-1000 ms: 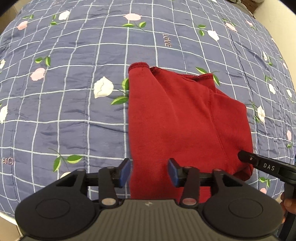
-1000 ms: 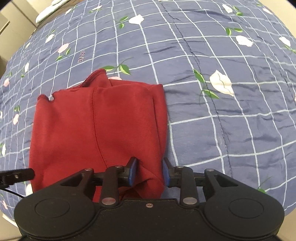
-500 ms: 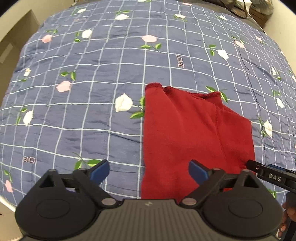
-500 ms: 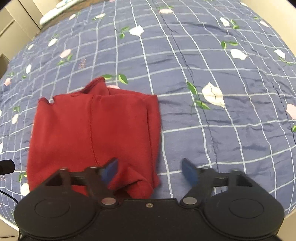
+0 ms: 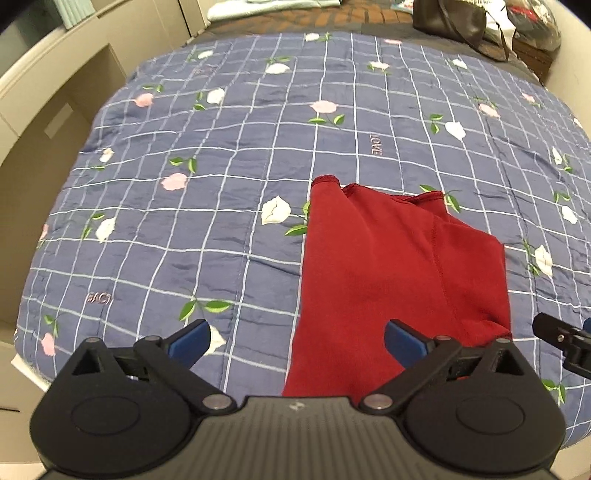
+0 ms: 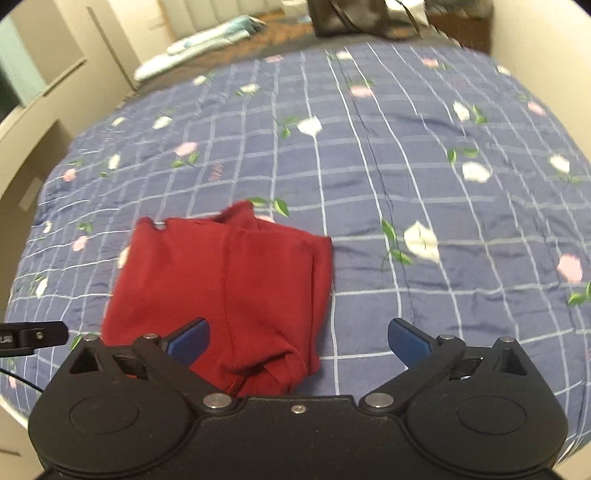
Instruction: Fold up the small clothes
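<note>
So the left gripper is spread wide, blue pads on matte black plastic linkage arms with little silver pivot pins, and nothing is between them. It hangs above the near edge of the red garment without touching it. Same story on the other side: the right gripper has its fingers far apart, also empty, sitting over the garment's near right corner.

The garment itself is a soft knit, kind of sweatshirt-like, folded into a rough rectangle with a stitched seam running down the middle. The far edge shows a ribbed hem poking up at the left corner, and the near right corner is bunched into a couple of loose folds in the right wrist view. Its nearest edge is cut off behind both gripper bodies, so I can't see how it ends.

It lies flat on a blue-grey quilt with a white grid, pink and white flowers and tiny stitched words, slightly puckered like thin quilted cotton. The quilt covers a bed, and the garment sits toward the near edge of it.

Past the quilt there's a dark bag and some pale folded fabric, both partly cropped. The right wrist view is blurry, so details out there are mush.
</note>
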